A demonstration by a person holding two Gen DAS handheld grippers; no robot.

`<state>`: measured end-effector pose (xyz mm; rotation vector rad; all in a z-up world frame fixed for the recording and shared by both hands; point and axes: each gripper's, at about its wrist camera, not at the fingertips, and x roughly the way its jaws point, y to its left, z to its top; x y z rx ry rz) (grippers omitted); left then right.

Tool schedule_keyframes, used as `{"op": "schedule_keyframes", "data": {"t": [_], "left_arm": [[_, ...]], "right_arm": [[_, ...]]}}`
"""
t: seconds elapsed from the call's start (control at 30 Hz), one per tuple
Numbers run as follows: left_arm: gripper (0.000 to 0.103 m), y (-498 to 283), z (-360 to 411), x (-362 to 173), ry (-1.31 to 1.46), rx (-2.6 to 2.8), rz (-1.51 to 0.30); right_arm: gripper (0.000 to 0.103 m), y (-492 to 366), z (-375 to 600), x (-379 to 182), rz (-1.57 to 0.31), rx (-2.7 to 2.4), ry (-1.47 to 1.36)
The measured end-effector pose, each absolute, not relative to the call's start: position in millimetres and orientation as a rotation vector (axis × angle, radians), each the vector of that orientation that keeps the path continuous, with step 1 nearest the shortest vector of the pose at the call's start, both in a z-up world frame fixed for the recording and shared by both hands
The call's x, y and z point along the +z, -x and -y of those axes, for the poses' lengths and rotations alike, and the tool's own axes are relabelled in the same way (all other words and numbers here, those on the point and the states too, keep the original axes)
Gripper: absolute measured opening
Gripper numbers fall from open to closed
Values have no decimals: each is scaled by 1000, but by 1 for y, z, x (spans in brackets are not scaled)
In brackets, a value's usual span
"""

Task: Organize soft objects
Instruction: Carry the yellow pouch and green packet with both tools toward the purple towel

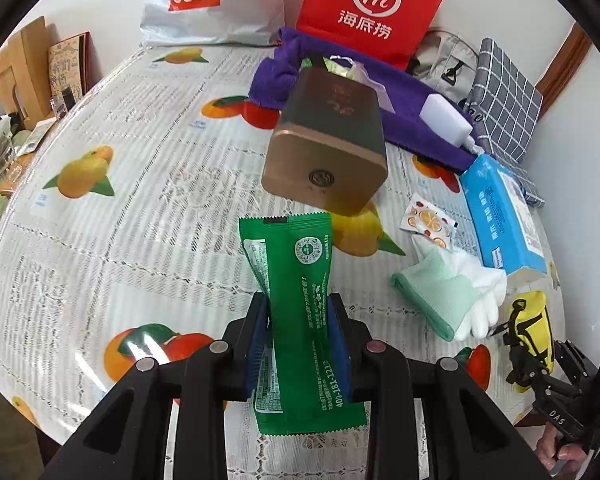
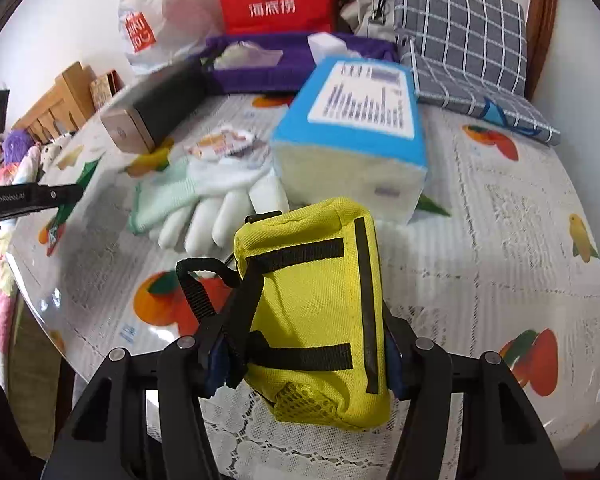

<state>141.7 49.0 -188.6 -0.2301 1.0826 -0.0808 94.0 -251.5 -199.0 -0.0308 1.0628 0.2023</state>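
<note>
Green sachet (image 1: 300, 312) clamped upright between left gripper (image 1: 300, 336) jaws: light, crinkly, slick film, best held mid-body. Yellow pouch (image 2: 316, 312) sits between right gripper (image 2: 304, 356) jaws, pads against its sides: soft, squashy; hold across padded middle.

Glossy green foil-like sachet (image 1: 300, 304); woven yellow cloth pouch (image 2: 316, 312) (mesh corner); probably plastic-covered tablecloth (image 1: 140, 208).

Left gripper (image 1: 300, 316) is angled steeply downward, jaws clamped narrowly on a green packet (image 1: 300, 300). Right gripper (image 2: 304, 344), likewise pitched, is closed against a yellow pouch (image 2: 316, 312).
</note>
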Motion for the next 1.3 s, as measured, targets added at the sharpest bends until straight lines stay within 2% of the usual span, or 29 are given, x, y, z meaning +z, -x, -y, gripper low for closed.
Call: {"op": "schedule_keyframes", "data": {"t": [0.73, 1.3], "left_arm": [[28, -155, -41, -113, 195, -120, -956], [28, -194, -44, -92, 227, -110, -929]], "right_arm": [[59, -111, 266, -108, -868, 199, -42], [59, -175, 273, -84, -842, 191, -100]]}}
